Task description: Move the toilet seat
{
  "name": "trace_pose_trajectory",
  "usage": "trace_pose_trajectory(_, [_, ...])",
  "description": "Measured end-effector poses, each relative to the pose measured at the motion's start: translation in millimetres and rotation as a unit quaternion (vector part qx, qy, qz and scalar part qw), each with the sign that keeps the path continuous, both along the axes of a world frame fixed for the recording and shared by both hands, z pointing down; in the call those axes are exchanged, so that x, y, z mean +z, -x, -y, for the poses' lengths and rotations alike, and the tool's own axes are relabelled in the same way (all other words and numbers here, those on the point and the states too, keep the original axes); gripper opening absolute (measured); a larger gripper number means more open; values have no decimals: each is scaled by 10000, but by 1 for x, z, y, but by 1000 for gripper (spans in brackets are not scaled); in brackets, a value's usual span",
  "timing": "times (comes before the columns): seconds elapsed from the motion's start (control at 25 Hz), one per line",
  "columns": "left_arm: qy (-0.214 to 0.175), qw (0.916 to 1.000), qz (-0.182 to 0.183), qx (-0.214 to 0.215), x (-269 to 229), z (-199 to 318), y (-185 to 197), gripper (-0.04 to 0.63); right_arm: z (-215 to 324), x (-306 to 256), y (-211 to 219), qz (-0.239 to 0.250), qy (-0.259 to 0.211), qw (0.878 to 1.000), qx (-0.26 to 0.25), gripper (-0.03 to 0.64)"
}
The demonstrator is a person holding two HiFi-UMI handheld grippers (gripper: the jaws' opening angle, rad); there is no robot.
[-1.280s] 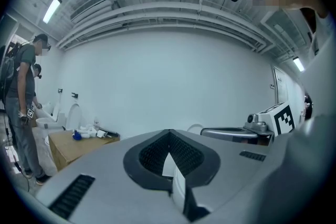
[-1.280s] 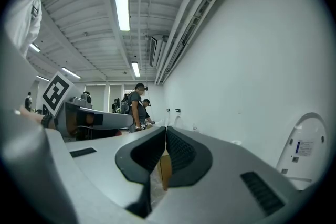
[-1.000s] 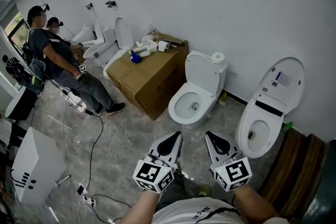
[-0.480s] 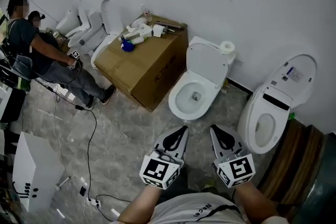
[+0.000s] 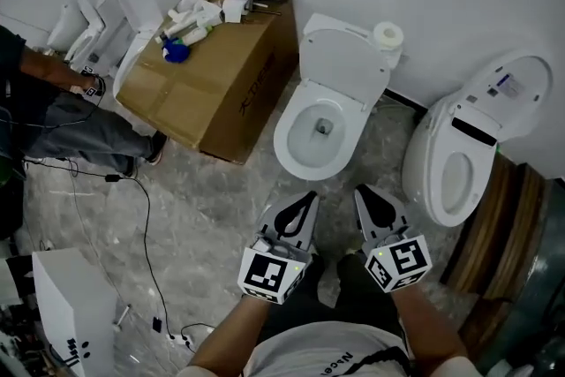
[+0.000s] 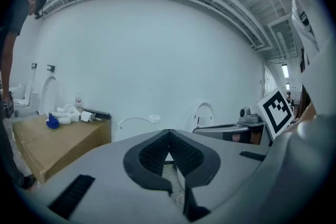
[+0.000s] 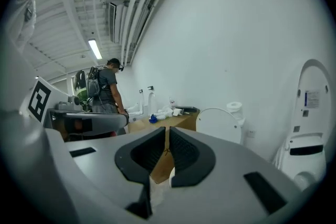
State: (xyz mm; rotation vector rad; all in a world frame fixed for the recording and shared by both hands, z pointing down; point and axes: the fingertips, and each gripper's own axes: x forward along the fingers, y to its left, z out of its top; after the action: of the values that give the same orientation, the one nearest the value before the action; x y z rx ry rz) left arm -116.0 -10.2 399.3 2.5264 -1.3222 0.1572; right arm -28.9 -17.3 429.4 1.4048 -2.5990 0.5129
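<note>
Both grippers are held out side by side over the grey marbled floor [image 5: 207, 199], in front of a white toilet [image 5: 291, 150] that stands against the white wall. The left gripper [image 5: 305, 200] has its jaws pressed together at the tips with nothing between them. The right gripper [image 5: 365, 192] is likewise closed and empty, its pads nearly touching along their length. Neither gripper touches the toilet; both are short of the bowl's front rim.

The toilet seat [image 5: 342, 66] stands raised, leaning back towards the tank. A roll of toilet paper [image 5: 387, 35] sits on the tank, just beside the seat's upper right edge.

To the right, near the wall, is a second toilet [image 5: 441, 181] with its lid [image 5: 505, 86] also up. Dark wooden boards [image 5: 494, 234] lie beside it at the right edge.

To the left of the middle toilet is a cardboard box [image 5: 216, 93], with white bottles and a blue object [image 5: 175, 51] on top. Further left a person [image 5: 62, 115] sits, and a black cable [image 5: 141, 216] runs across the floor.
</note>
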Motion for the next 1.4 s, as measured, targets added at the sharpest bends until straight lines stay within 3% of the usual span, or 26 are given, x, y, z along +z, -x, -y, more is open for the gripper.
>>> trace_pose_trajectory(0.12, [177,9998,16,106,37,19,-4,9,20,47,1,-23,260,9996,85,18])
trace_pose_trajectory(0.32, [122,9996,-2,251,96,58,-23,9,54,142,-4,146,762,9966,274,20])
trace_pose_trajectory(0.48, [358,9989,80,290,153,79,-30,9,70,231,-13,398,1299,9892,544,25])
trace_pose_trajectory(0.8, [815,9964,74,197,290,103,-46,9,85,394,-27,354,2052,9729,1000,31])
trace_pose_trajectory(1.08, [1070,9939,103,259,362,104,-58,9,81,503,-35,1131,3079,9318,1554,92])
trace_pose_trajectory(1.24, [1129,9931,146,276,384,108,-57,9,84,540,-33,1422,3380,9140,1737,95])
trace_pose_trajectory(1.4, [1114,9931,180,313,398,113,-57,9,87,568,-33,1935,3683,8875,1979,104])
